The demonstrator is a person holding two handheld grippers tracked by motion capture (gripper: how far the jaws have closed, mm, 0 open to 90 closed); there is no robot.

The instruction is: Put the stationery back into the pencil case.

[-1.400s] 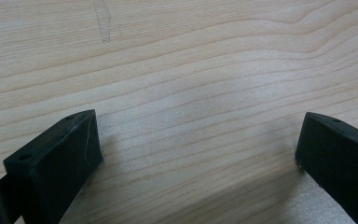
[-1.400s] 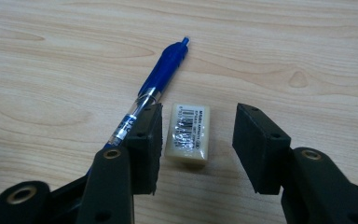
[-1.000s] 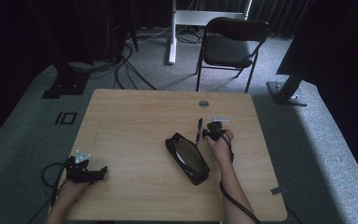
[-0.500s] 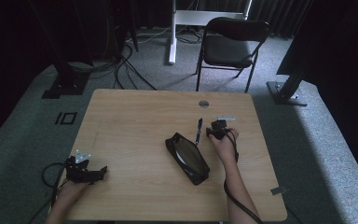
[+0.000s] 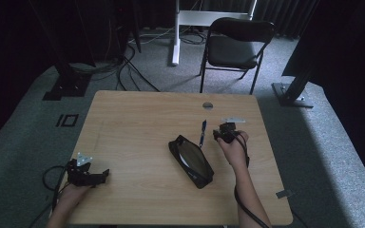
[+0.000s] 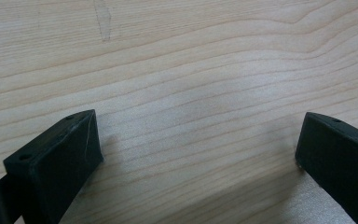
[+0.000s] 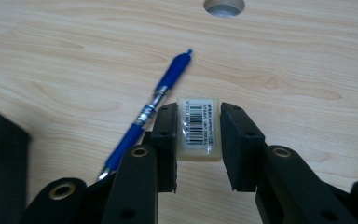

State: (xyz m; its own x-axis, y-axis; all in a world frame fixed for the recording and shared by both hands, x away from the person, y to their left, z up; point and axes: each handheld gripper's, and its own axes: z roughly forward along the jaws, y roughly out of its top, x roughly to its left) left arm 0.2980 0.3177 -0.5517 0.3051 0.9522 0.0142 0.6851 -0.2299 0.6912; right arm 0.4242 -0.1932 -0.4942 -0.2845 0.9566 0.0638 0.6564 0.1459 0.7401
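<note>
Eraser is pinched in the right gripper: jaws pressed on its two long sides, barcode label facing the camera, front end poking out past the tips. Those jaws have just been closing, and the eraser sits squarely between them. It looks lifted clear of the table, though I can't confirm the gap from these angles.

Taking the eraser as reference:
- Pen, blue, lies on the wood just beside it, toward the case, tip pointing at the far edge. Not touching.
- Case, black, open, sits beyond the pen, toward the person, angled across the table.
- Grommet hole is well beyond the eraser at the far edge.
- Left gripper is well apart, at the near left corner, jaws spread wide over bare wood, holding nothing.

Step in hand, my read: pick done, now the carry. Likely destination is the case. Next move needs a swing over the pen without clipping it, then lowering into the case opening before releasing. Risk: the grip covers only part of the eraser, so it could pivot if bumped.
</note>
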